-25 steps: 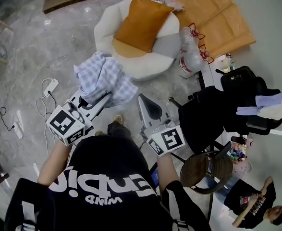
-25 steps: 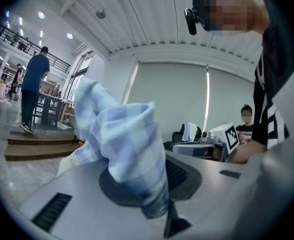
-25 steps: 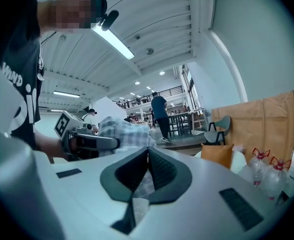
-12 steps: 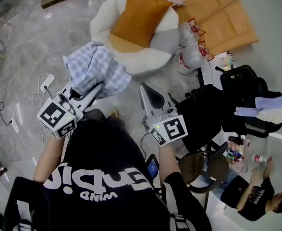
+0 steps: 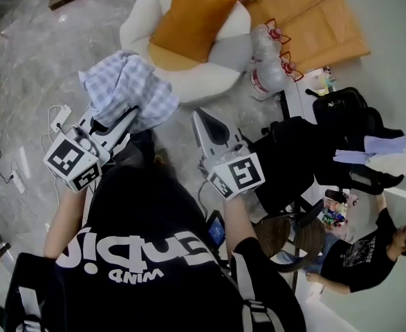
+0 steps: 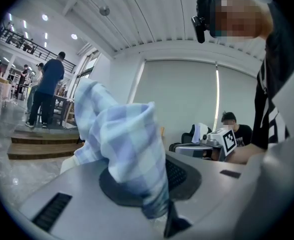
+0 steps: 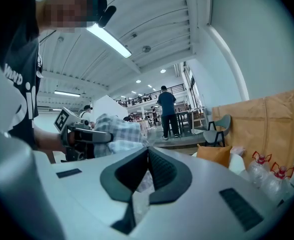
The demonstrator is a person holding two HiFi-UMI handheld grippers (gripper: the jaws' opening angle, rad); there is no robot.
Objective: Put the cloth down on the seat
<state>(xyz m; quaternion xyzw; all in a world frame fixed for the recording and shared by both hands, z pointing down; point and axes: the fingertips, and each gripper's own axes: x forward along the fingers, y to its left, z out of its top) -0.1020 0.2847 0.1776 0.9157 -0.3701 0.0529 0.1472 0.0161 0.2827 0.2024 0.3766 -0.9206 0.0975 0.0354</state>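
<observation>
While the checked cloth [image 5: 123, 88] hangs short of the white seat [image 5: 196, 88], the left tongs [image 5: 133, 111] stay clenched on its bunched end, holding it up beside the rim and off the orange cushion [image 5: 192, 19]. The right tongs [image 5: 198, 115] are closed and empty. Versus a second ago, both sit further left; the grip is unchanged.

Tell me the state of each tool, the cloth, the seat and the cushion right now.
left tool: shut on the cloth
right tool: shut, empty
cloth: bunched, held in the air, not yet on the seat
seat: carries the cushion, no cloth
cushion: lying on the seat
</observation>
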